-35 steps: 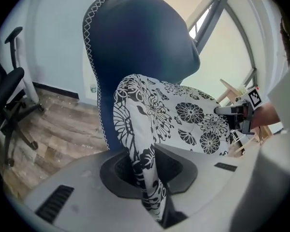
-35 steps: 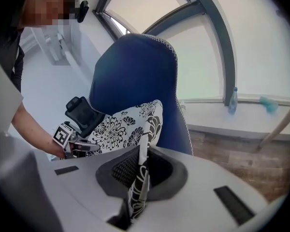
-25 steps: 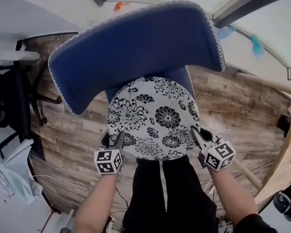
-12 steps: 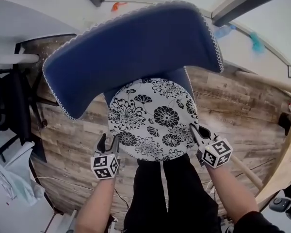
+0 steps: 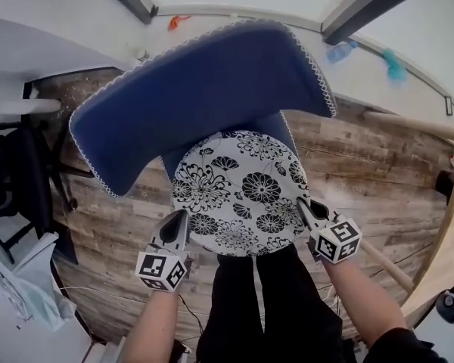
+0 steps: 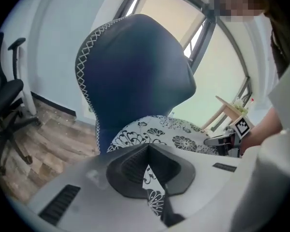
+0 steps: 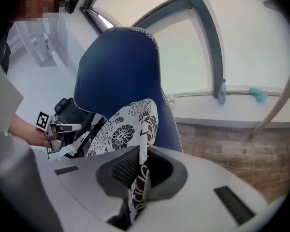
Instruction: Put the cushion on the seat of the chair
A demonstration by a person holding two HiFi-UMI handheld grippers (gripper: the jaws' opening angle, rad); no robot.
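Note:
A round white cushion with black flowers [image 5: 242, 191] lies over the seat of the blue chair [image 5: 204, 82], below its curved backrest. Whether it rests on the seat I cannot tell. My left gripper [image 5: 178, 219] is at the cushion's near left edge. Its jaws have just been closing, and a strip of flowered fabric shows between them in the left gripper view [image 6: 147, 151]. My right gripper [image 5: 304, 206] is shut on the near right edge, where the fabric stands pinched between its pads [image 7: 140, 153]. Each gripper view shows the other gripper across the cushion [image 6: 174, 132].
A black office chair [image 5: 15, 165] stands at the left on the wood-plank floor [image 5: 121, 203]. A wooden rail [image 5: 431, 127] slants at the right. A bottle [image 7: 222, 91] stands on the window sill behind the chair. The person's black trousers [image 5: 265, 301] are just below the cushion.
The left gripper stood open beside the cushion's edge; now it is shut at that edge and has risen. The right gripper has kept its hold and place.

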